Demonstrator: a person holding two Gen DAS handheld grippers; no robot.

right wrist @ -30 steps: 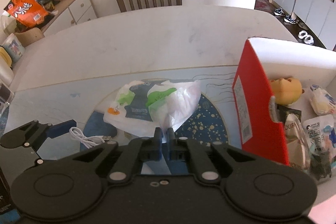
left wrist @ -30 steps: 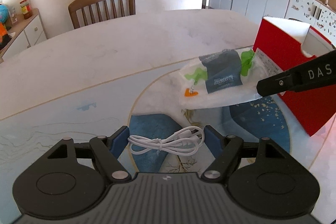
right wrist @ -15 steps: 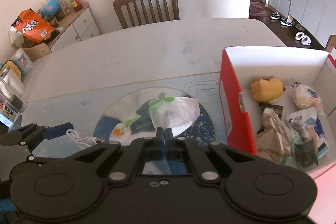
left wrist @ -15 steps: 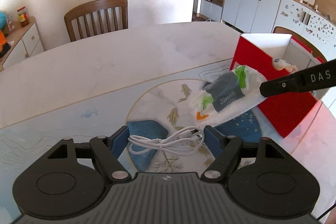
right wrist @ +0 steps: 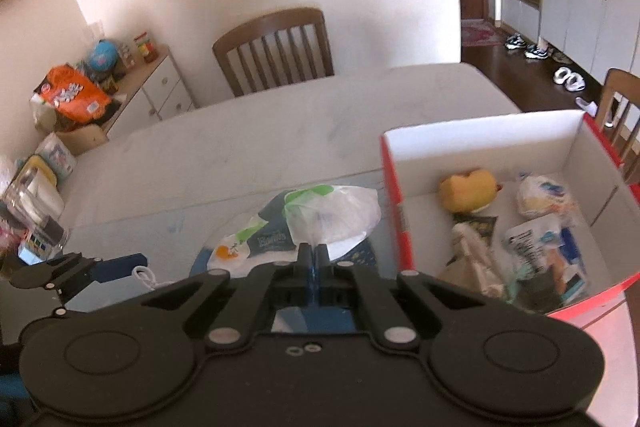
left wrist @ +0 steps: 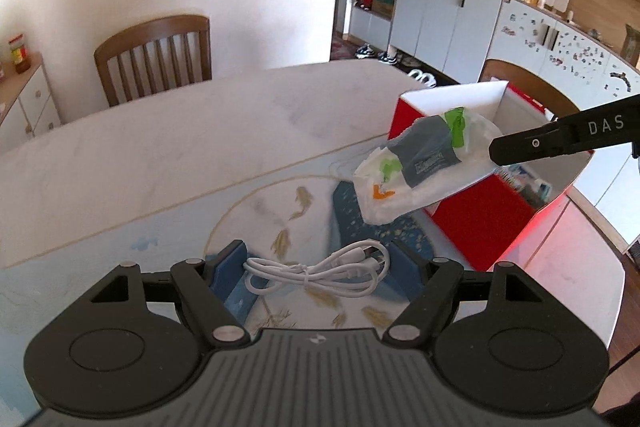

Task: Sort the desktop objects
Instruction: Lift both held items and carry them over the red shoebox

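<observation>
While our right gripper (right wrist: 314, 255) keeps its jaws pressed together on the edge of the white plastic packet (right wrist: 320, 223), the packet hangs clear of the counter (right wrist: 248, 147), just beside the near red wall of the red box (right wrist: 394, 203). In the left wrist view the same packet (left wrist: 420, 167), printed with a grey panel and green and orange marks, sags from the black right finger in front of the box's corner (left wrist: 472, 223). Inside the box we can see a yellow plush toy (right wrist: 468, 187), a small wrapped snack (right wrist: 544, 193) and several other packets (right wrist: 540, 251) lying on its white floor. Our left gripper (left wrist: 316, 263) holds its jaws wide, with blue pads (left wrist: 230, 269) on either side of a coiled white cable (left wrist: 320, 271); we cannot tell whether the pads touch the cable. The cable lies over a mat printed with fish and blue patches (left wrist: 280, 211). A wooden chair (right wrist: 276, 51) stands at the far side of the counter, and a low white cabinet (right wrist: 160, 91) with an orange bag (right wrist: 72, 95) on it sits against the wall to the left.
</observation>
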